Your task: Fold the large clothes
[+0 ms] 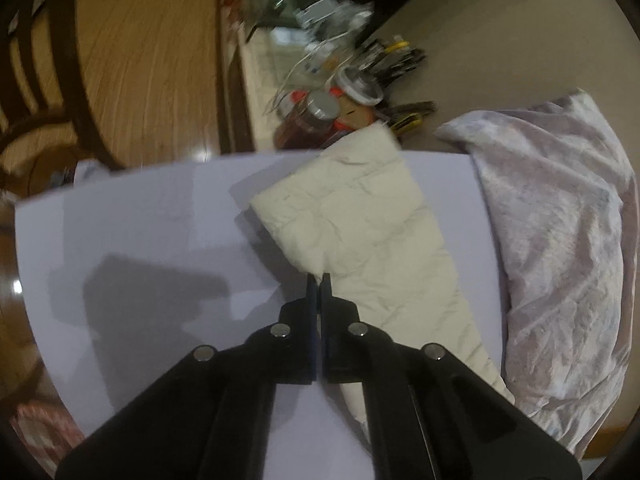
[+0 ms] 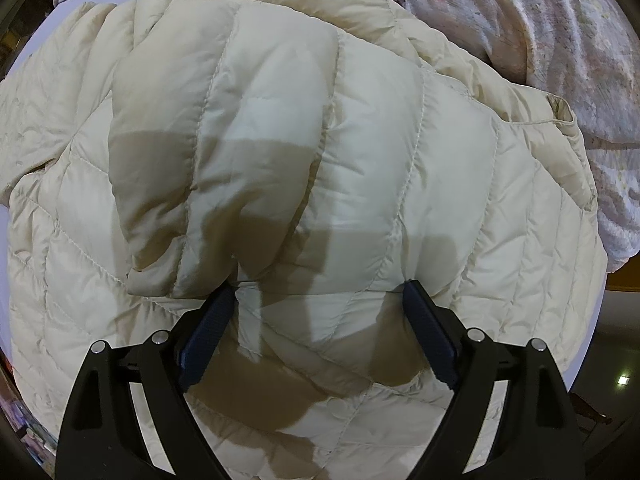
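My left gripper [image 1: 319, 280] pinches jacket [image 1: 360, 232] sleeve edge on white tabletop [image 1: 140, 216]; right gripper [image 2: 318, 288] wide over jacket. Wood floor [image 1: 140, 60], patterned blanket [image 1: 560, 220] beside.

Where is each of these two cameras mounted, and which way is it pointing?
Left wrist: sits on the left claw, looking steeply down its shut black fingers at a sleeve on the white table; clutter lies beyond.
Right wrist: sits on the right claw, looking straight down its open fingers onto the jacket.
Shared: the cream quilted jacket and the mauve cloth beside it. No hand shows in either view.
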